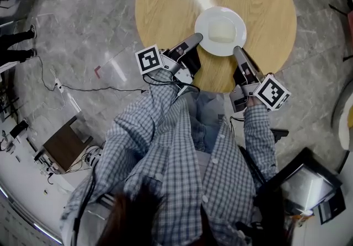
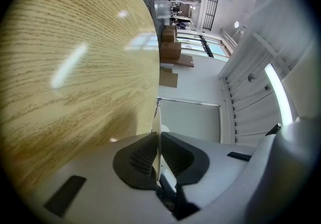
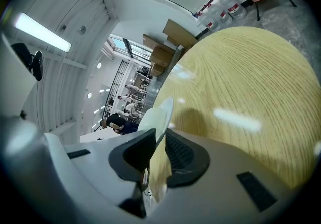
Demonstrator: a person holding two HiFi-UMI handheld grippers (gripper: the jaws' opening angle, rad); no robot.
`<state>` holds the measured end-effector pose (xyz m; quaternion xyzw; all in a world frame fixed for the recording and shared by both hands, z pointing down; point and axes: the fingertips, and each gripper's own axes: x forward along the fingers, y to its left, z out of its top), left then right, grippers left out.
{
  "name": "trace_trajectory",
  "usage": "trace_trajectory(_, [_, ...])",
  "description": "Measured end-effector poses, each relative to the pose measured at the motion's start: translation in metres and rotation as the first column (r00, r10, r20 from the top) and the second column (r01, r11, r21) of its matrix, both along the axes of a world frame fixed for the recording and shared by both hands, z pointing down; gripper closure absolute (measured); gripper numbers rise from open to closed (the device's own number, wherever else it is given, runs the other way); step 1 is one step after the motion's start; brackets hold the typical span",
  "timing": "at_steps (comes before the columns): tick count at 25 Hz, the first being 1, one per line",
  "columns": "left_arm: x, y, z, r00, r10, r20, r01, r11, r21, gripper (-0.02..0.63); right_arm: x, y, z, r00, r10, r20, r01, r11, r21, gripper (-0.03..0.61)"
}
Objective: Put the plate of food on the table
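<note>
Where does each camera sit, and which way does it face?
Head view: on the person's head, facing steeply down at round table, plate, left gripper, right gripper, checked sleeves.
Left gripper view: on the left gripper, along its jaws, shut on the plate's rim.
Right gripper view: likewise on the right gripper.
All three share plate and table.
</note>
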<state>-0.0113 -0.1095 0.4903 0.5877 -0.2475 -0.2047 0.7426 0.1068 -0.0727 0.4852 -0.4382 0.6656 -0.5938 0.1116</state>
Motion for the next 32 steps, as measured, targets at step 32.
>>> trace_trajectory(32, [0.0, 0.004, 0.053, 0.97, 0.12, 0.21, -0.11, 0.992, -0.062, 0.583, 0.002, 0.007, 0.055, 0.997, 0.082, -0.015, -0.083, 0.98, -0.181, 0.517])
